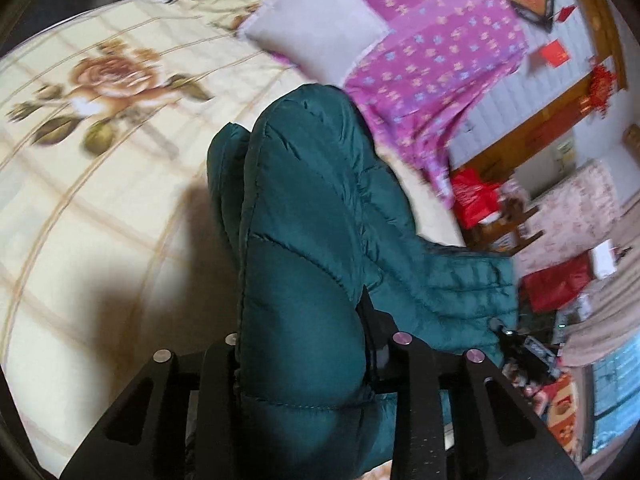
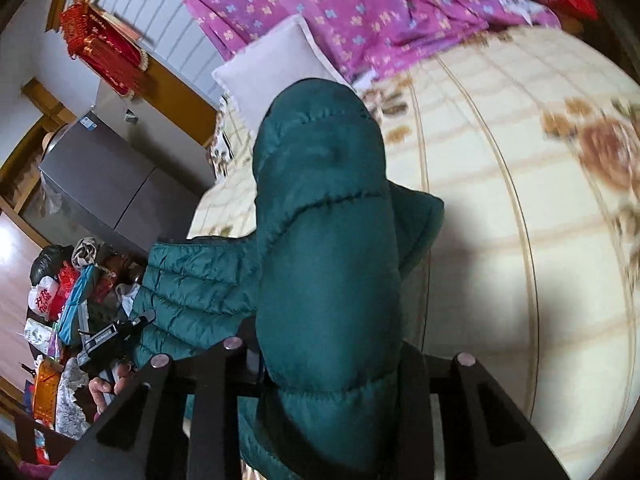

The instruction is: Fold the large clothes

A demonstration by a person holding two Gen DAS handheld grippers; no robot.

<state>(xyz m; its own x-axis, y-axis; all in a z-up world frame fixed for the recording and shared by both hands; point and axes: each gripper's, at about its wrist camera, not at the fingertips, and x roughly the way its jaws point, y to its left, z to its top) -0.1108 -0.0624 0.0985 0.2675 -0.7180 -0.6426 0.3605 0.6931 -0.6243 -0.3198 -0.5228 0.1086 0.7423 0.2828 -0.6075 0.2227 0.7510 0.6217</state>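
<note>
Both tongs, left (image 1: 308,344) and right (image 2: 332,352), we see clamped on the teal puffer jacket (image 1: 304,216). It bulges mid-frame, lifted above the floral bed (image 1: 100,184), pillow (image 1: 316,28) at top.

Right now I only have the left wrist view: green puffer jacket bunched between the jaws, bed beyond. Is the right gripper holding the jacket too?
Observer: Yes. The right gripper is shut on a thick fold of the green puffer jacket.
Operator: Is the left gripper visible from that side?
Observer: Yes, the left gripper shows low on the left edge of that view, at the jacket's quilted edge.
Operator: Anything beside the bed that my view lacks?
Observer: A grey cabinet stands left of the bed.
</note>
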